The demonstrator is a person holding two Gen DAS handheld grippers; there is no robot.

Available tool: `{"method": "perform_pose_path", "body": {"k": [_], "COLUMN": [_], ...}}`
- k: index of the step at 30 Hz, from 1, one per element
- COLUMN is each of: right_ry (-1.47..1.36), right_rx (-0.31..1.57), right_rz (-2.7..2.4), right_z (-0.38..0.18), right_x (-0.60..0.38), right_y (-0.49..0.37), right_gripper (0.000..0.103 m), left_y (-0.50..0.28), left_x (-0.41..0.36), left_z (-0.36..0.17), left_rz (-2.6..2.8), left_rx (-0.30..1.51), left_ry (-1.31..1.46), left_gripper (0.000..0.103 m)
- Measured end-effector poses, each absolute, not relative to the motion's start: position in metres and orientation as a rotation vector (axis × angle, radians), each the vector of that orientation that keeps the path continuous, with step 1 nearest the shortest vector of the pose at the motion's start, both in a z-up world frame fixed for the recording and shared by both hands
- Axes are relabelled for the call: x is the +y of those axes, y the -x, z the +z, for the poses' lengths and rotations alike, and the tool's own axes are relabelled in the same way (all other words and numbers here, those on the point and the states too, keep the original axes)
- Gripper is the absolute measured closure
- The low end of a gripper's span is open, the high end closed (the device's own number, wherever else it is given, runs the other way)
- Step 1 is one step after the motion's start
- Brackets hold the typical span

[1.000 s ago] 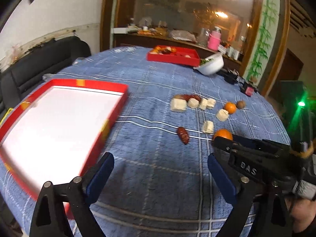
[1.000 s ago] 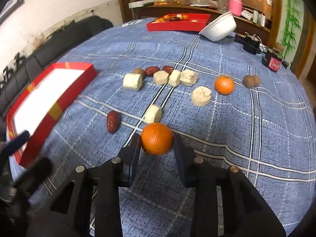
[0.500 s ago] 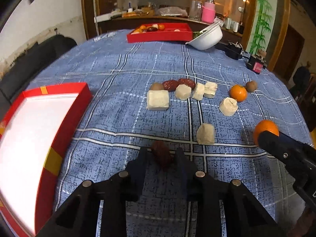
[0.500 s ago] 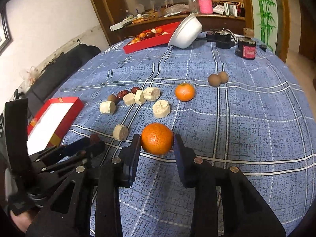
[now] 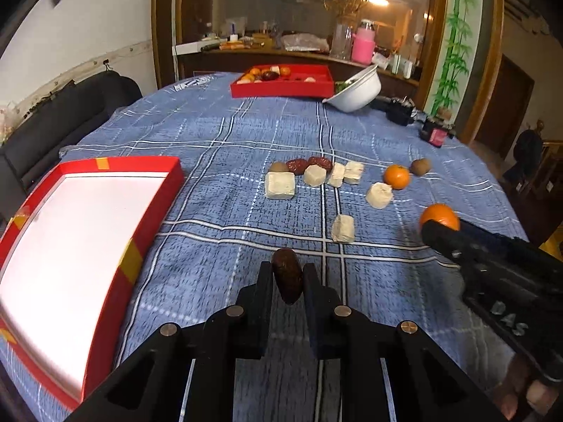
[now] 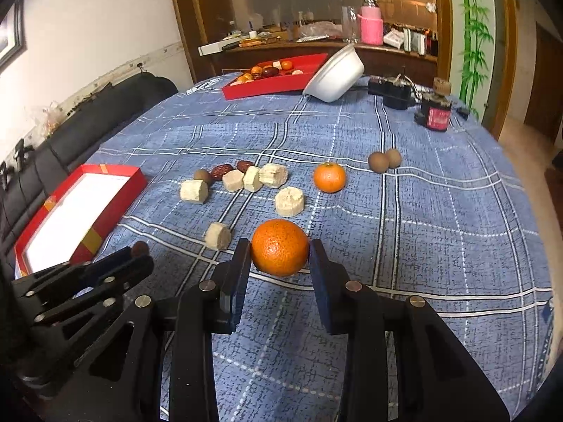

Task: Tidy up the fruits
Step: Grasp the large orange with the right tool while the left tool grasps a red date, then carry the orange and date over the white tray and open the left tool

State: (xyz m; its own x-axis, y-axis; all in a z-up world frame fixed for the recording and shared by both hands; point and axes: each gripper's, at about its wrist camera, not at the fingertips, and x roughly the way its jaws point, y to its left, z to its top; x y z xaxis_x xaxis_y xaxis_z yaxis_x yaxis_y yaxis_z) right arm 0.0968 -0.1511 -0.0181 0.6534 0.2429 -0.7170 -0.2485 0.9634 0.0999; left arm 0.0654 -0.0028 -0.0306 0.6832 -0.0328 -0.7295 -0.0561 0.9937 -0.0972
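Both grippers loaded, fruit clear of the cloth.
Left gripper (image 5: 286, 276) clamps a dark red wrinkled date (image 5: 287, 274); right gripper (image 6: 280, 253) clamps a round orange tangerine (image 6: 280, 247). Best carried level toward the empty red-rimmed white tray (image 5: 102, 165) at nine o'clock, released low.

Between our left gripper (image 5: 288, 277), closed on a date (image 5: 286, 274), and the empty red box (image 5: 105, 165) we see only bare cloth (image 5: 211, 211). Ahead, pale chunks (image 5: 343, 228) and an orange (image 5: 396, 176) crowd the middle. Our right gripper (image 6: 280, 258), holding a tangerine (image 6: 279, 247), sits close to the right.
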Motion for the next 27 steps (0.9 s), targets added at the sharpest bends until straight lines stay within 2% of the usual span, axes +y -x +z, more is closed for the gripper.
{"method": "perform_pose_path", "body": {"k": [11, 27], "right_ry": [0.041, 0.102], "right_rx": [0.807, 0.748], "right_rz": [0.285, 0.546], "right_z": [-0.013, 0.014], "right_x": [-0.145, -0.052], "right_y": [-0.064, -0.037], "right_gripper": [0.071, 0.07], "left_y": [-0.026, 0.022], "left_x": [0.028, 0.142], "left_z": [-0.014, 0.005], "left_rz": [0.054, 0.199], "left_rx": [0.767, 0.646], "left_ry": [0.188, 0.379], "left_gripper": [0.087, 0.087]}}
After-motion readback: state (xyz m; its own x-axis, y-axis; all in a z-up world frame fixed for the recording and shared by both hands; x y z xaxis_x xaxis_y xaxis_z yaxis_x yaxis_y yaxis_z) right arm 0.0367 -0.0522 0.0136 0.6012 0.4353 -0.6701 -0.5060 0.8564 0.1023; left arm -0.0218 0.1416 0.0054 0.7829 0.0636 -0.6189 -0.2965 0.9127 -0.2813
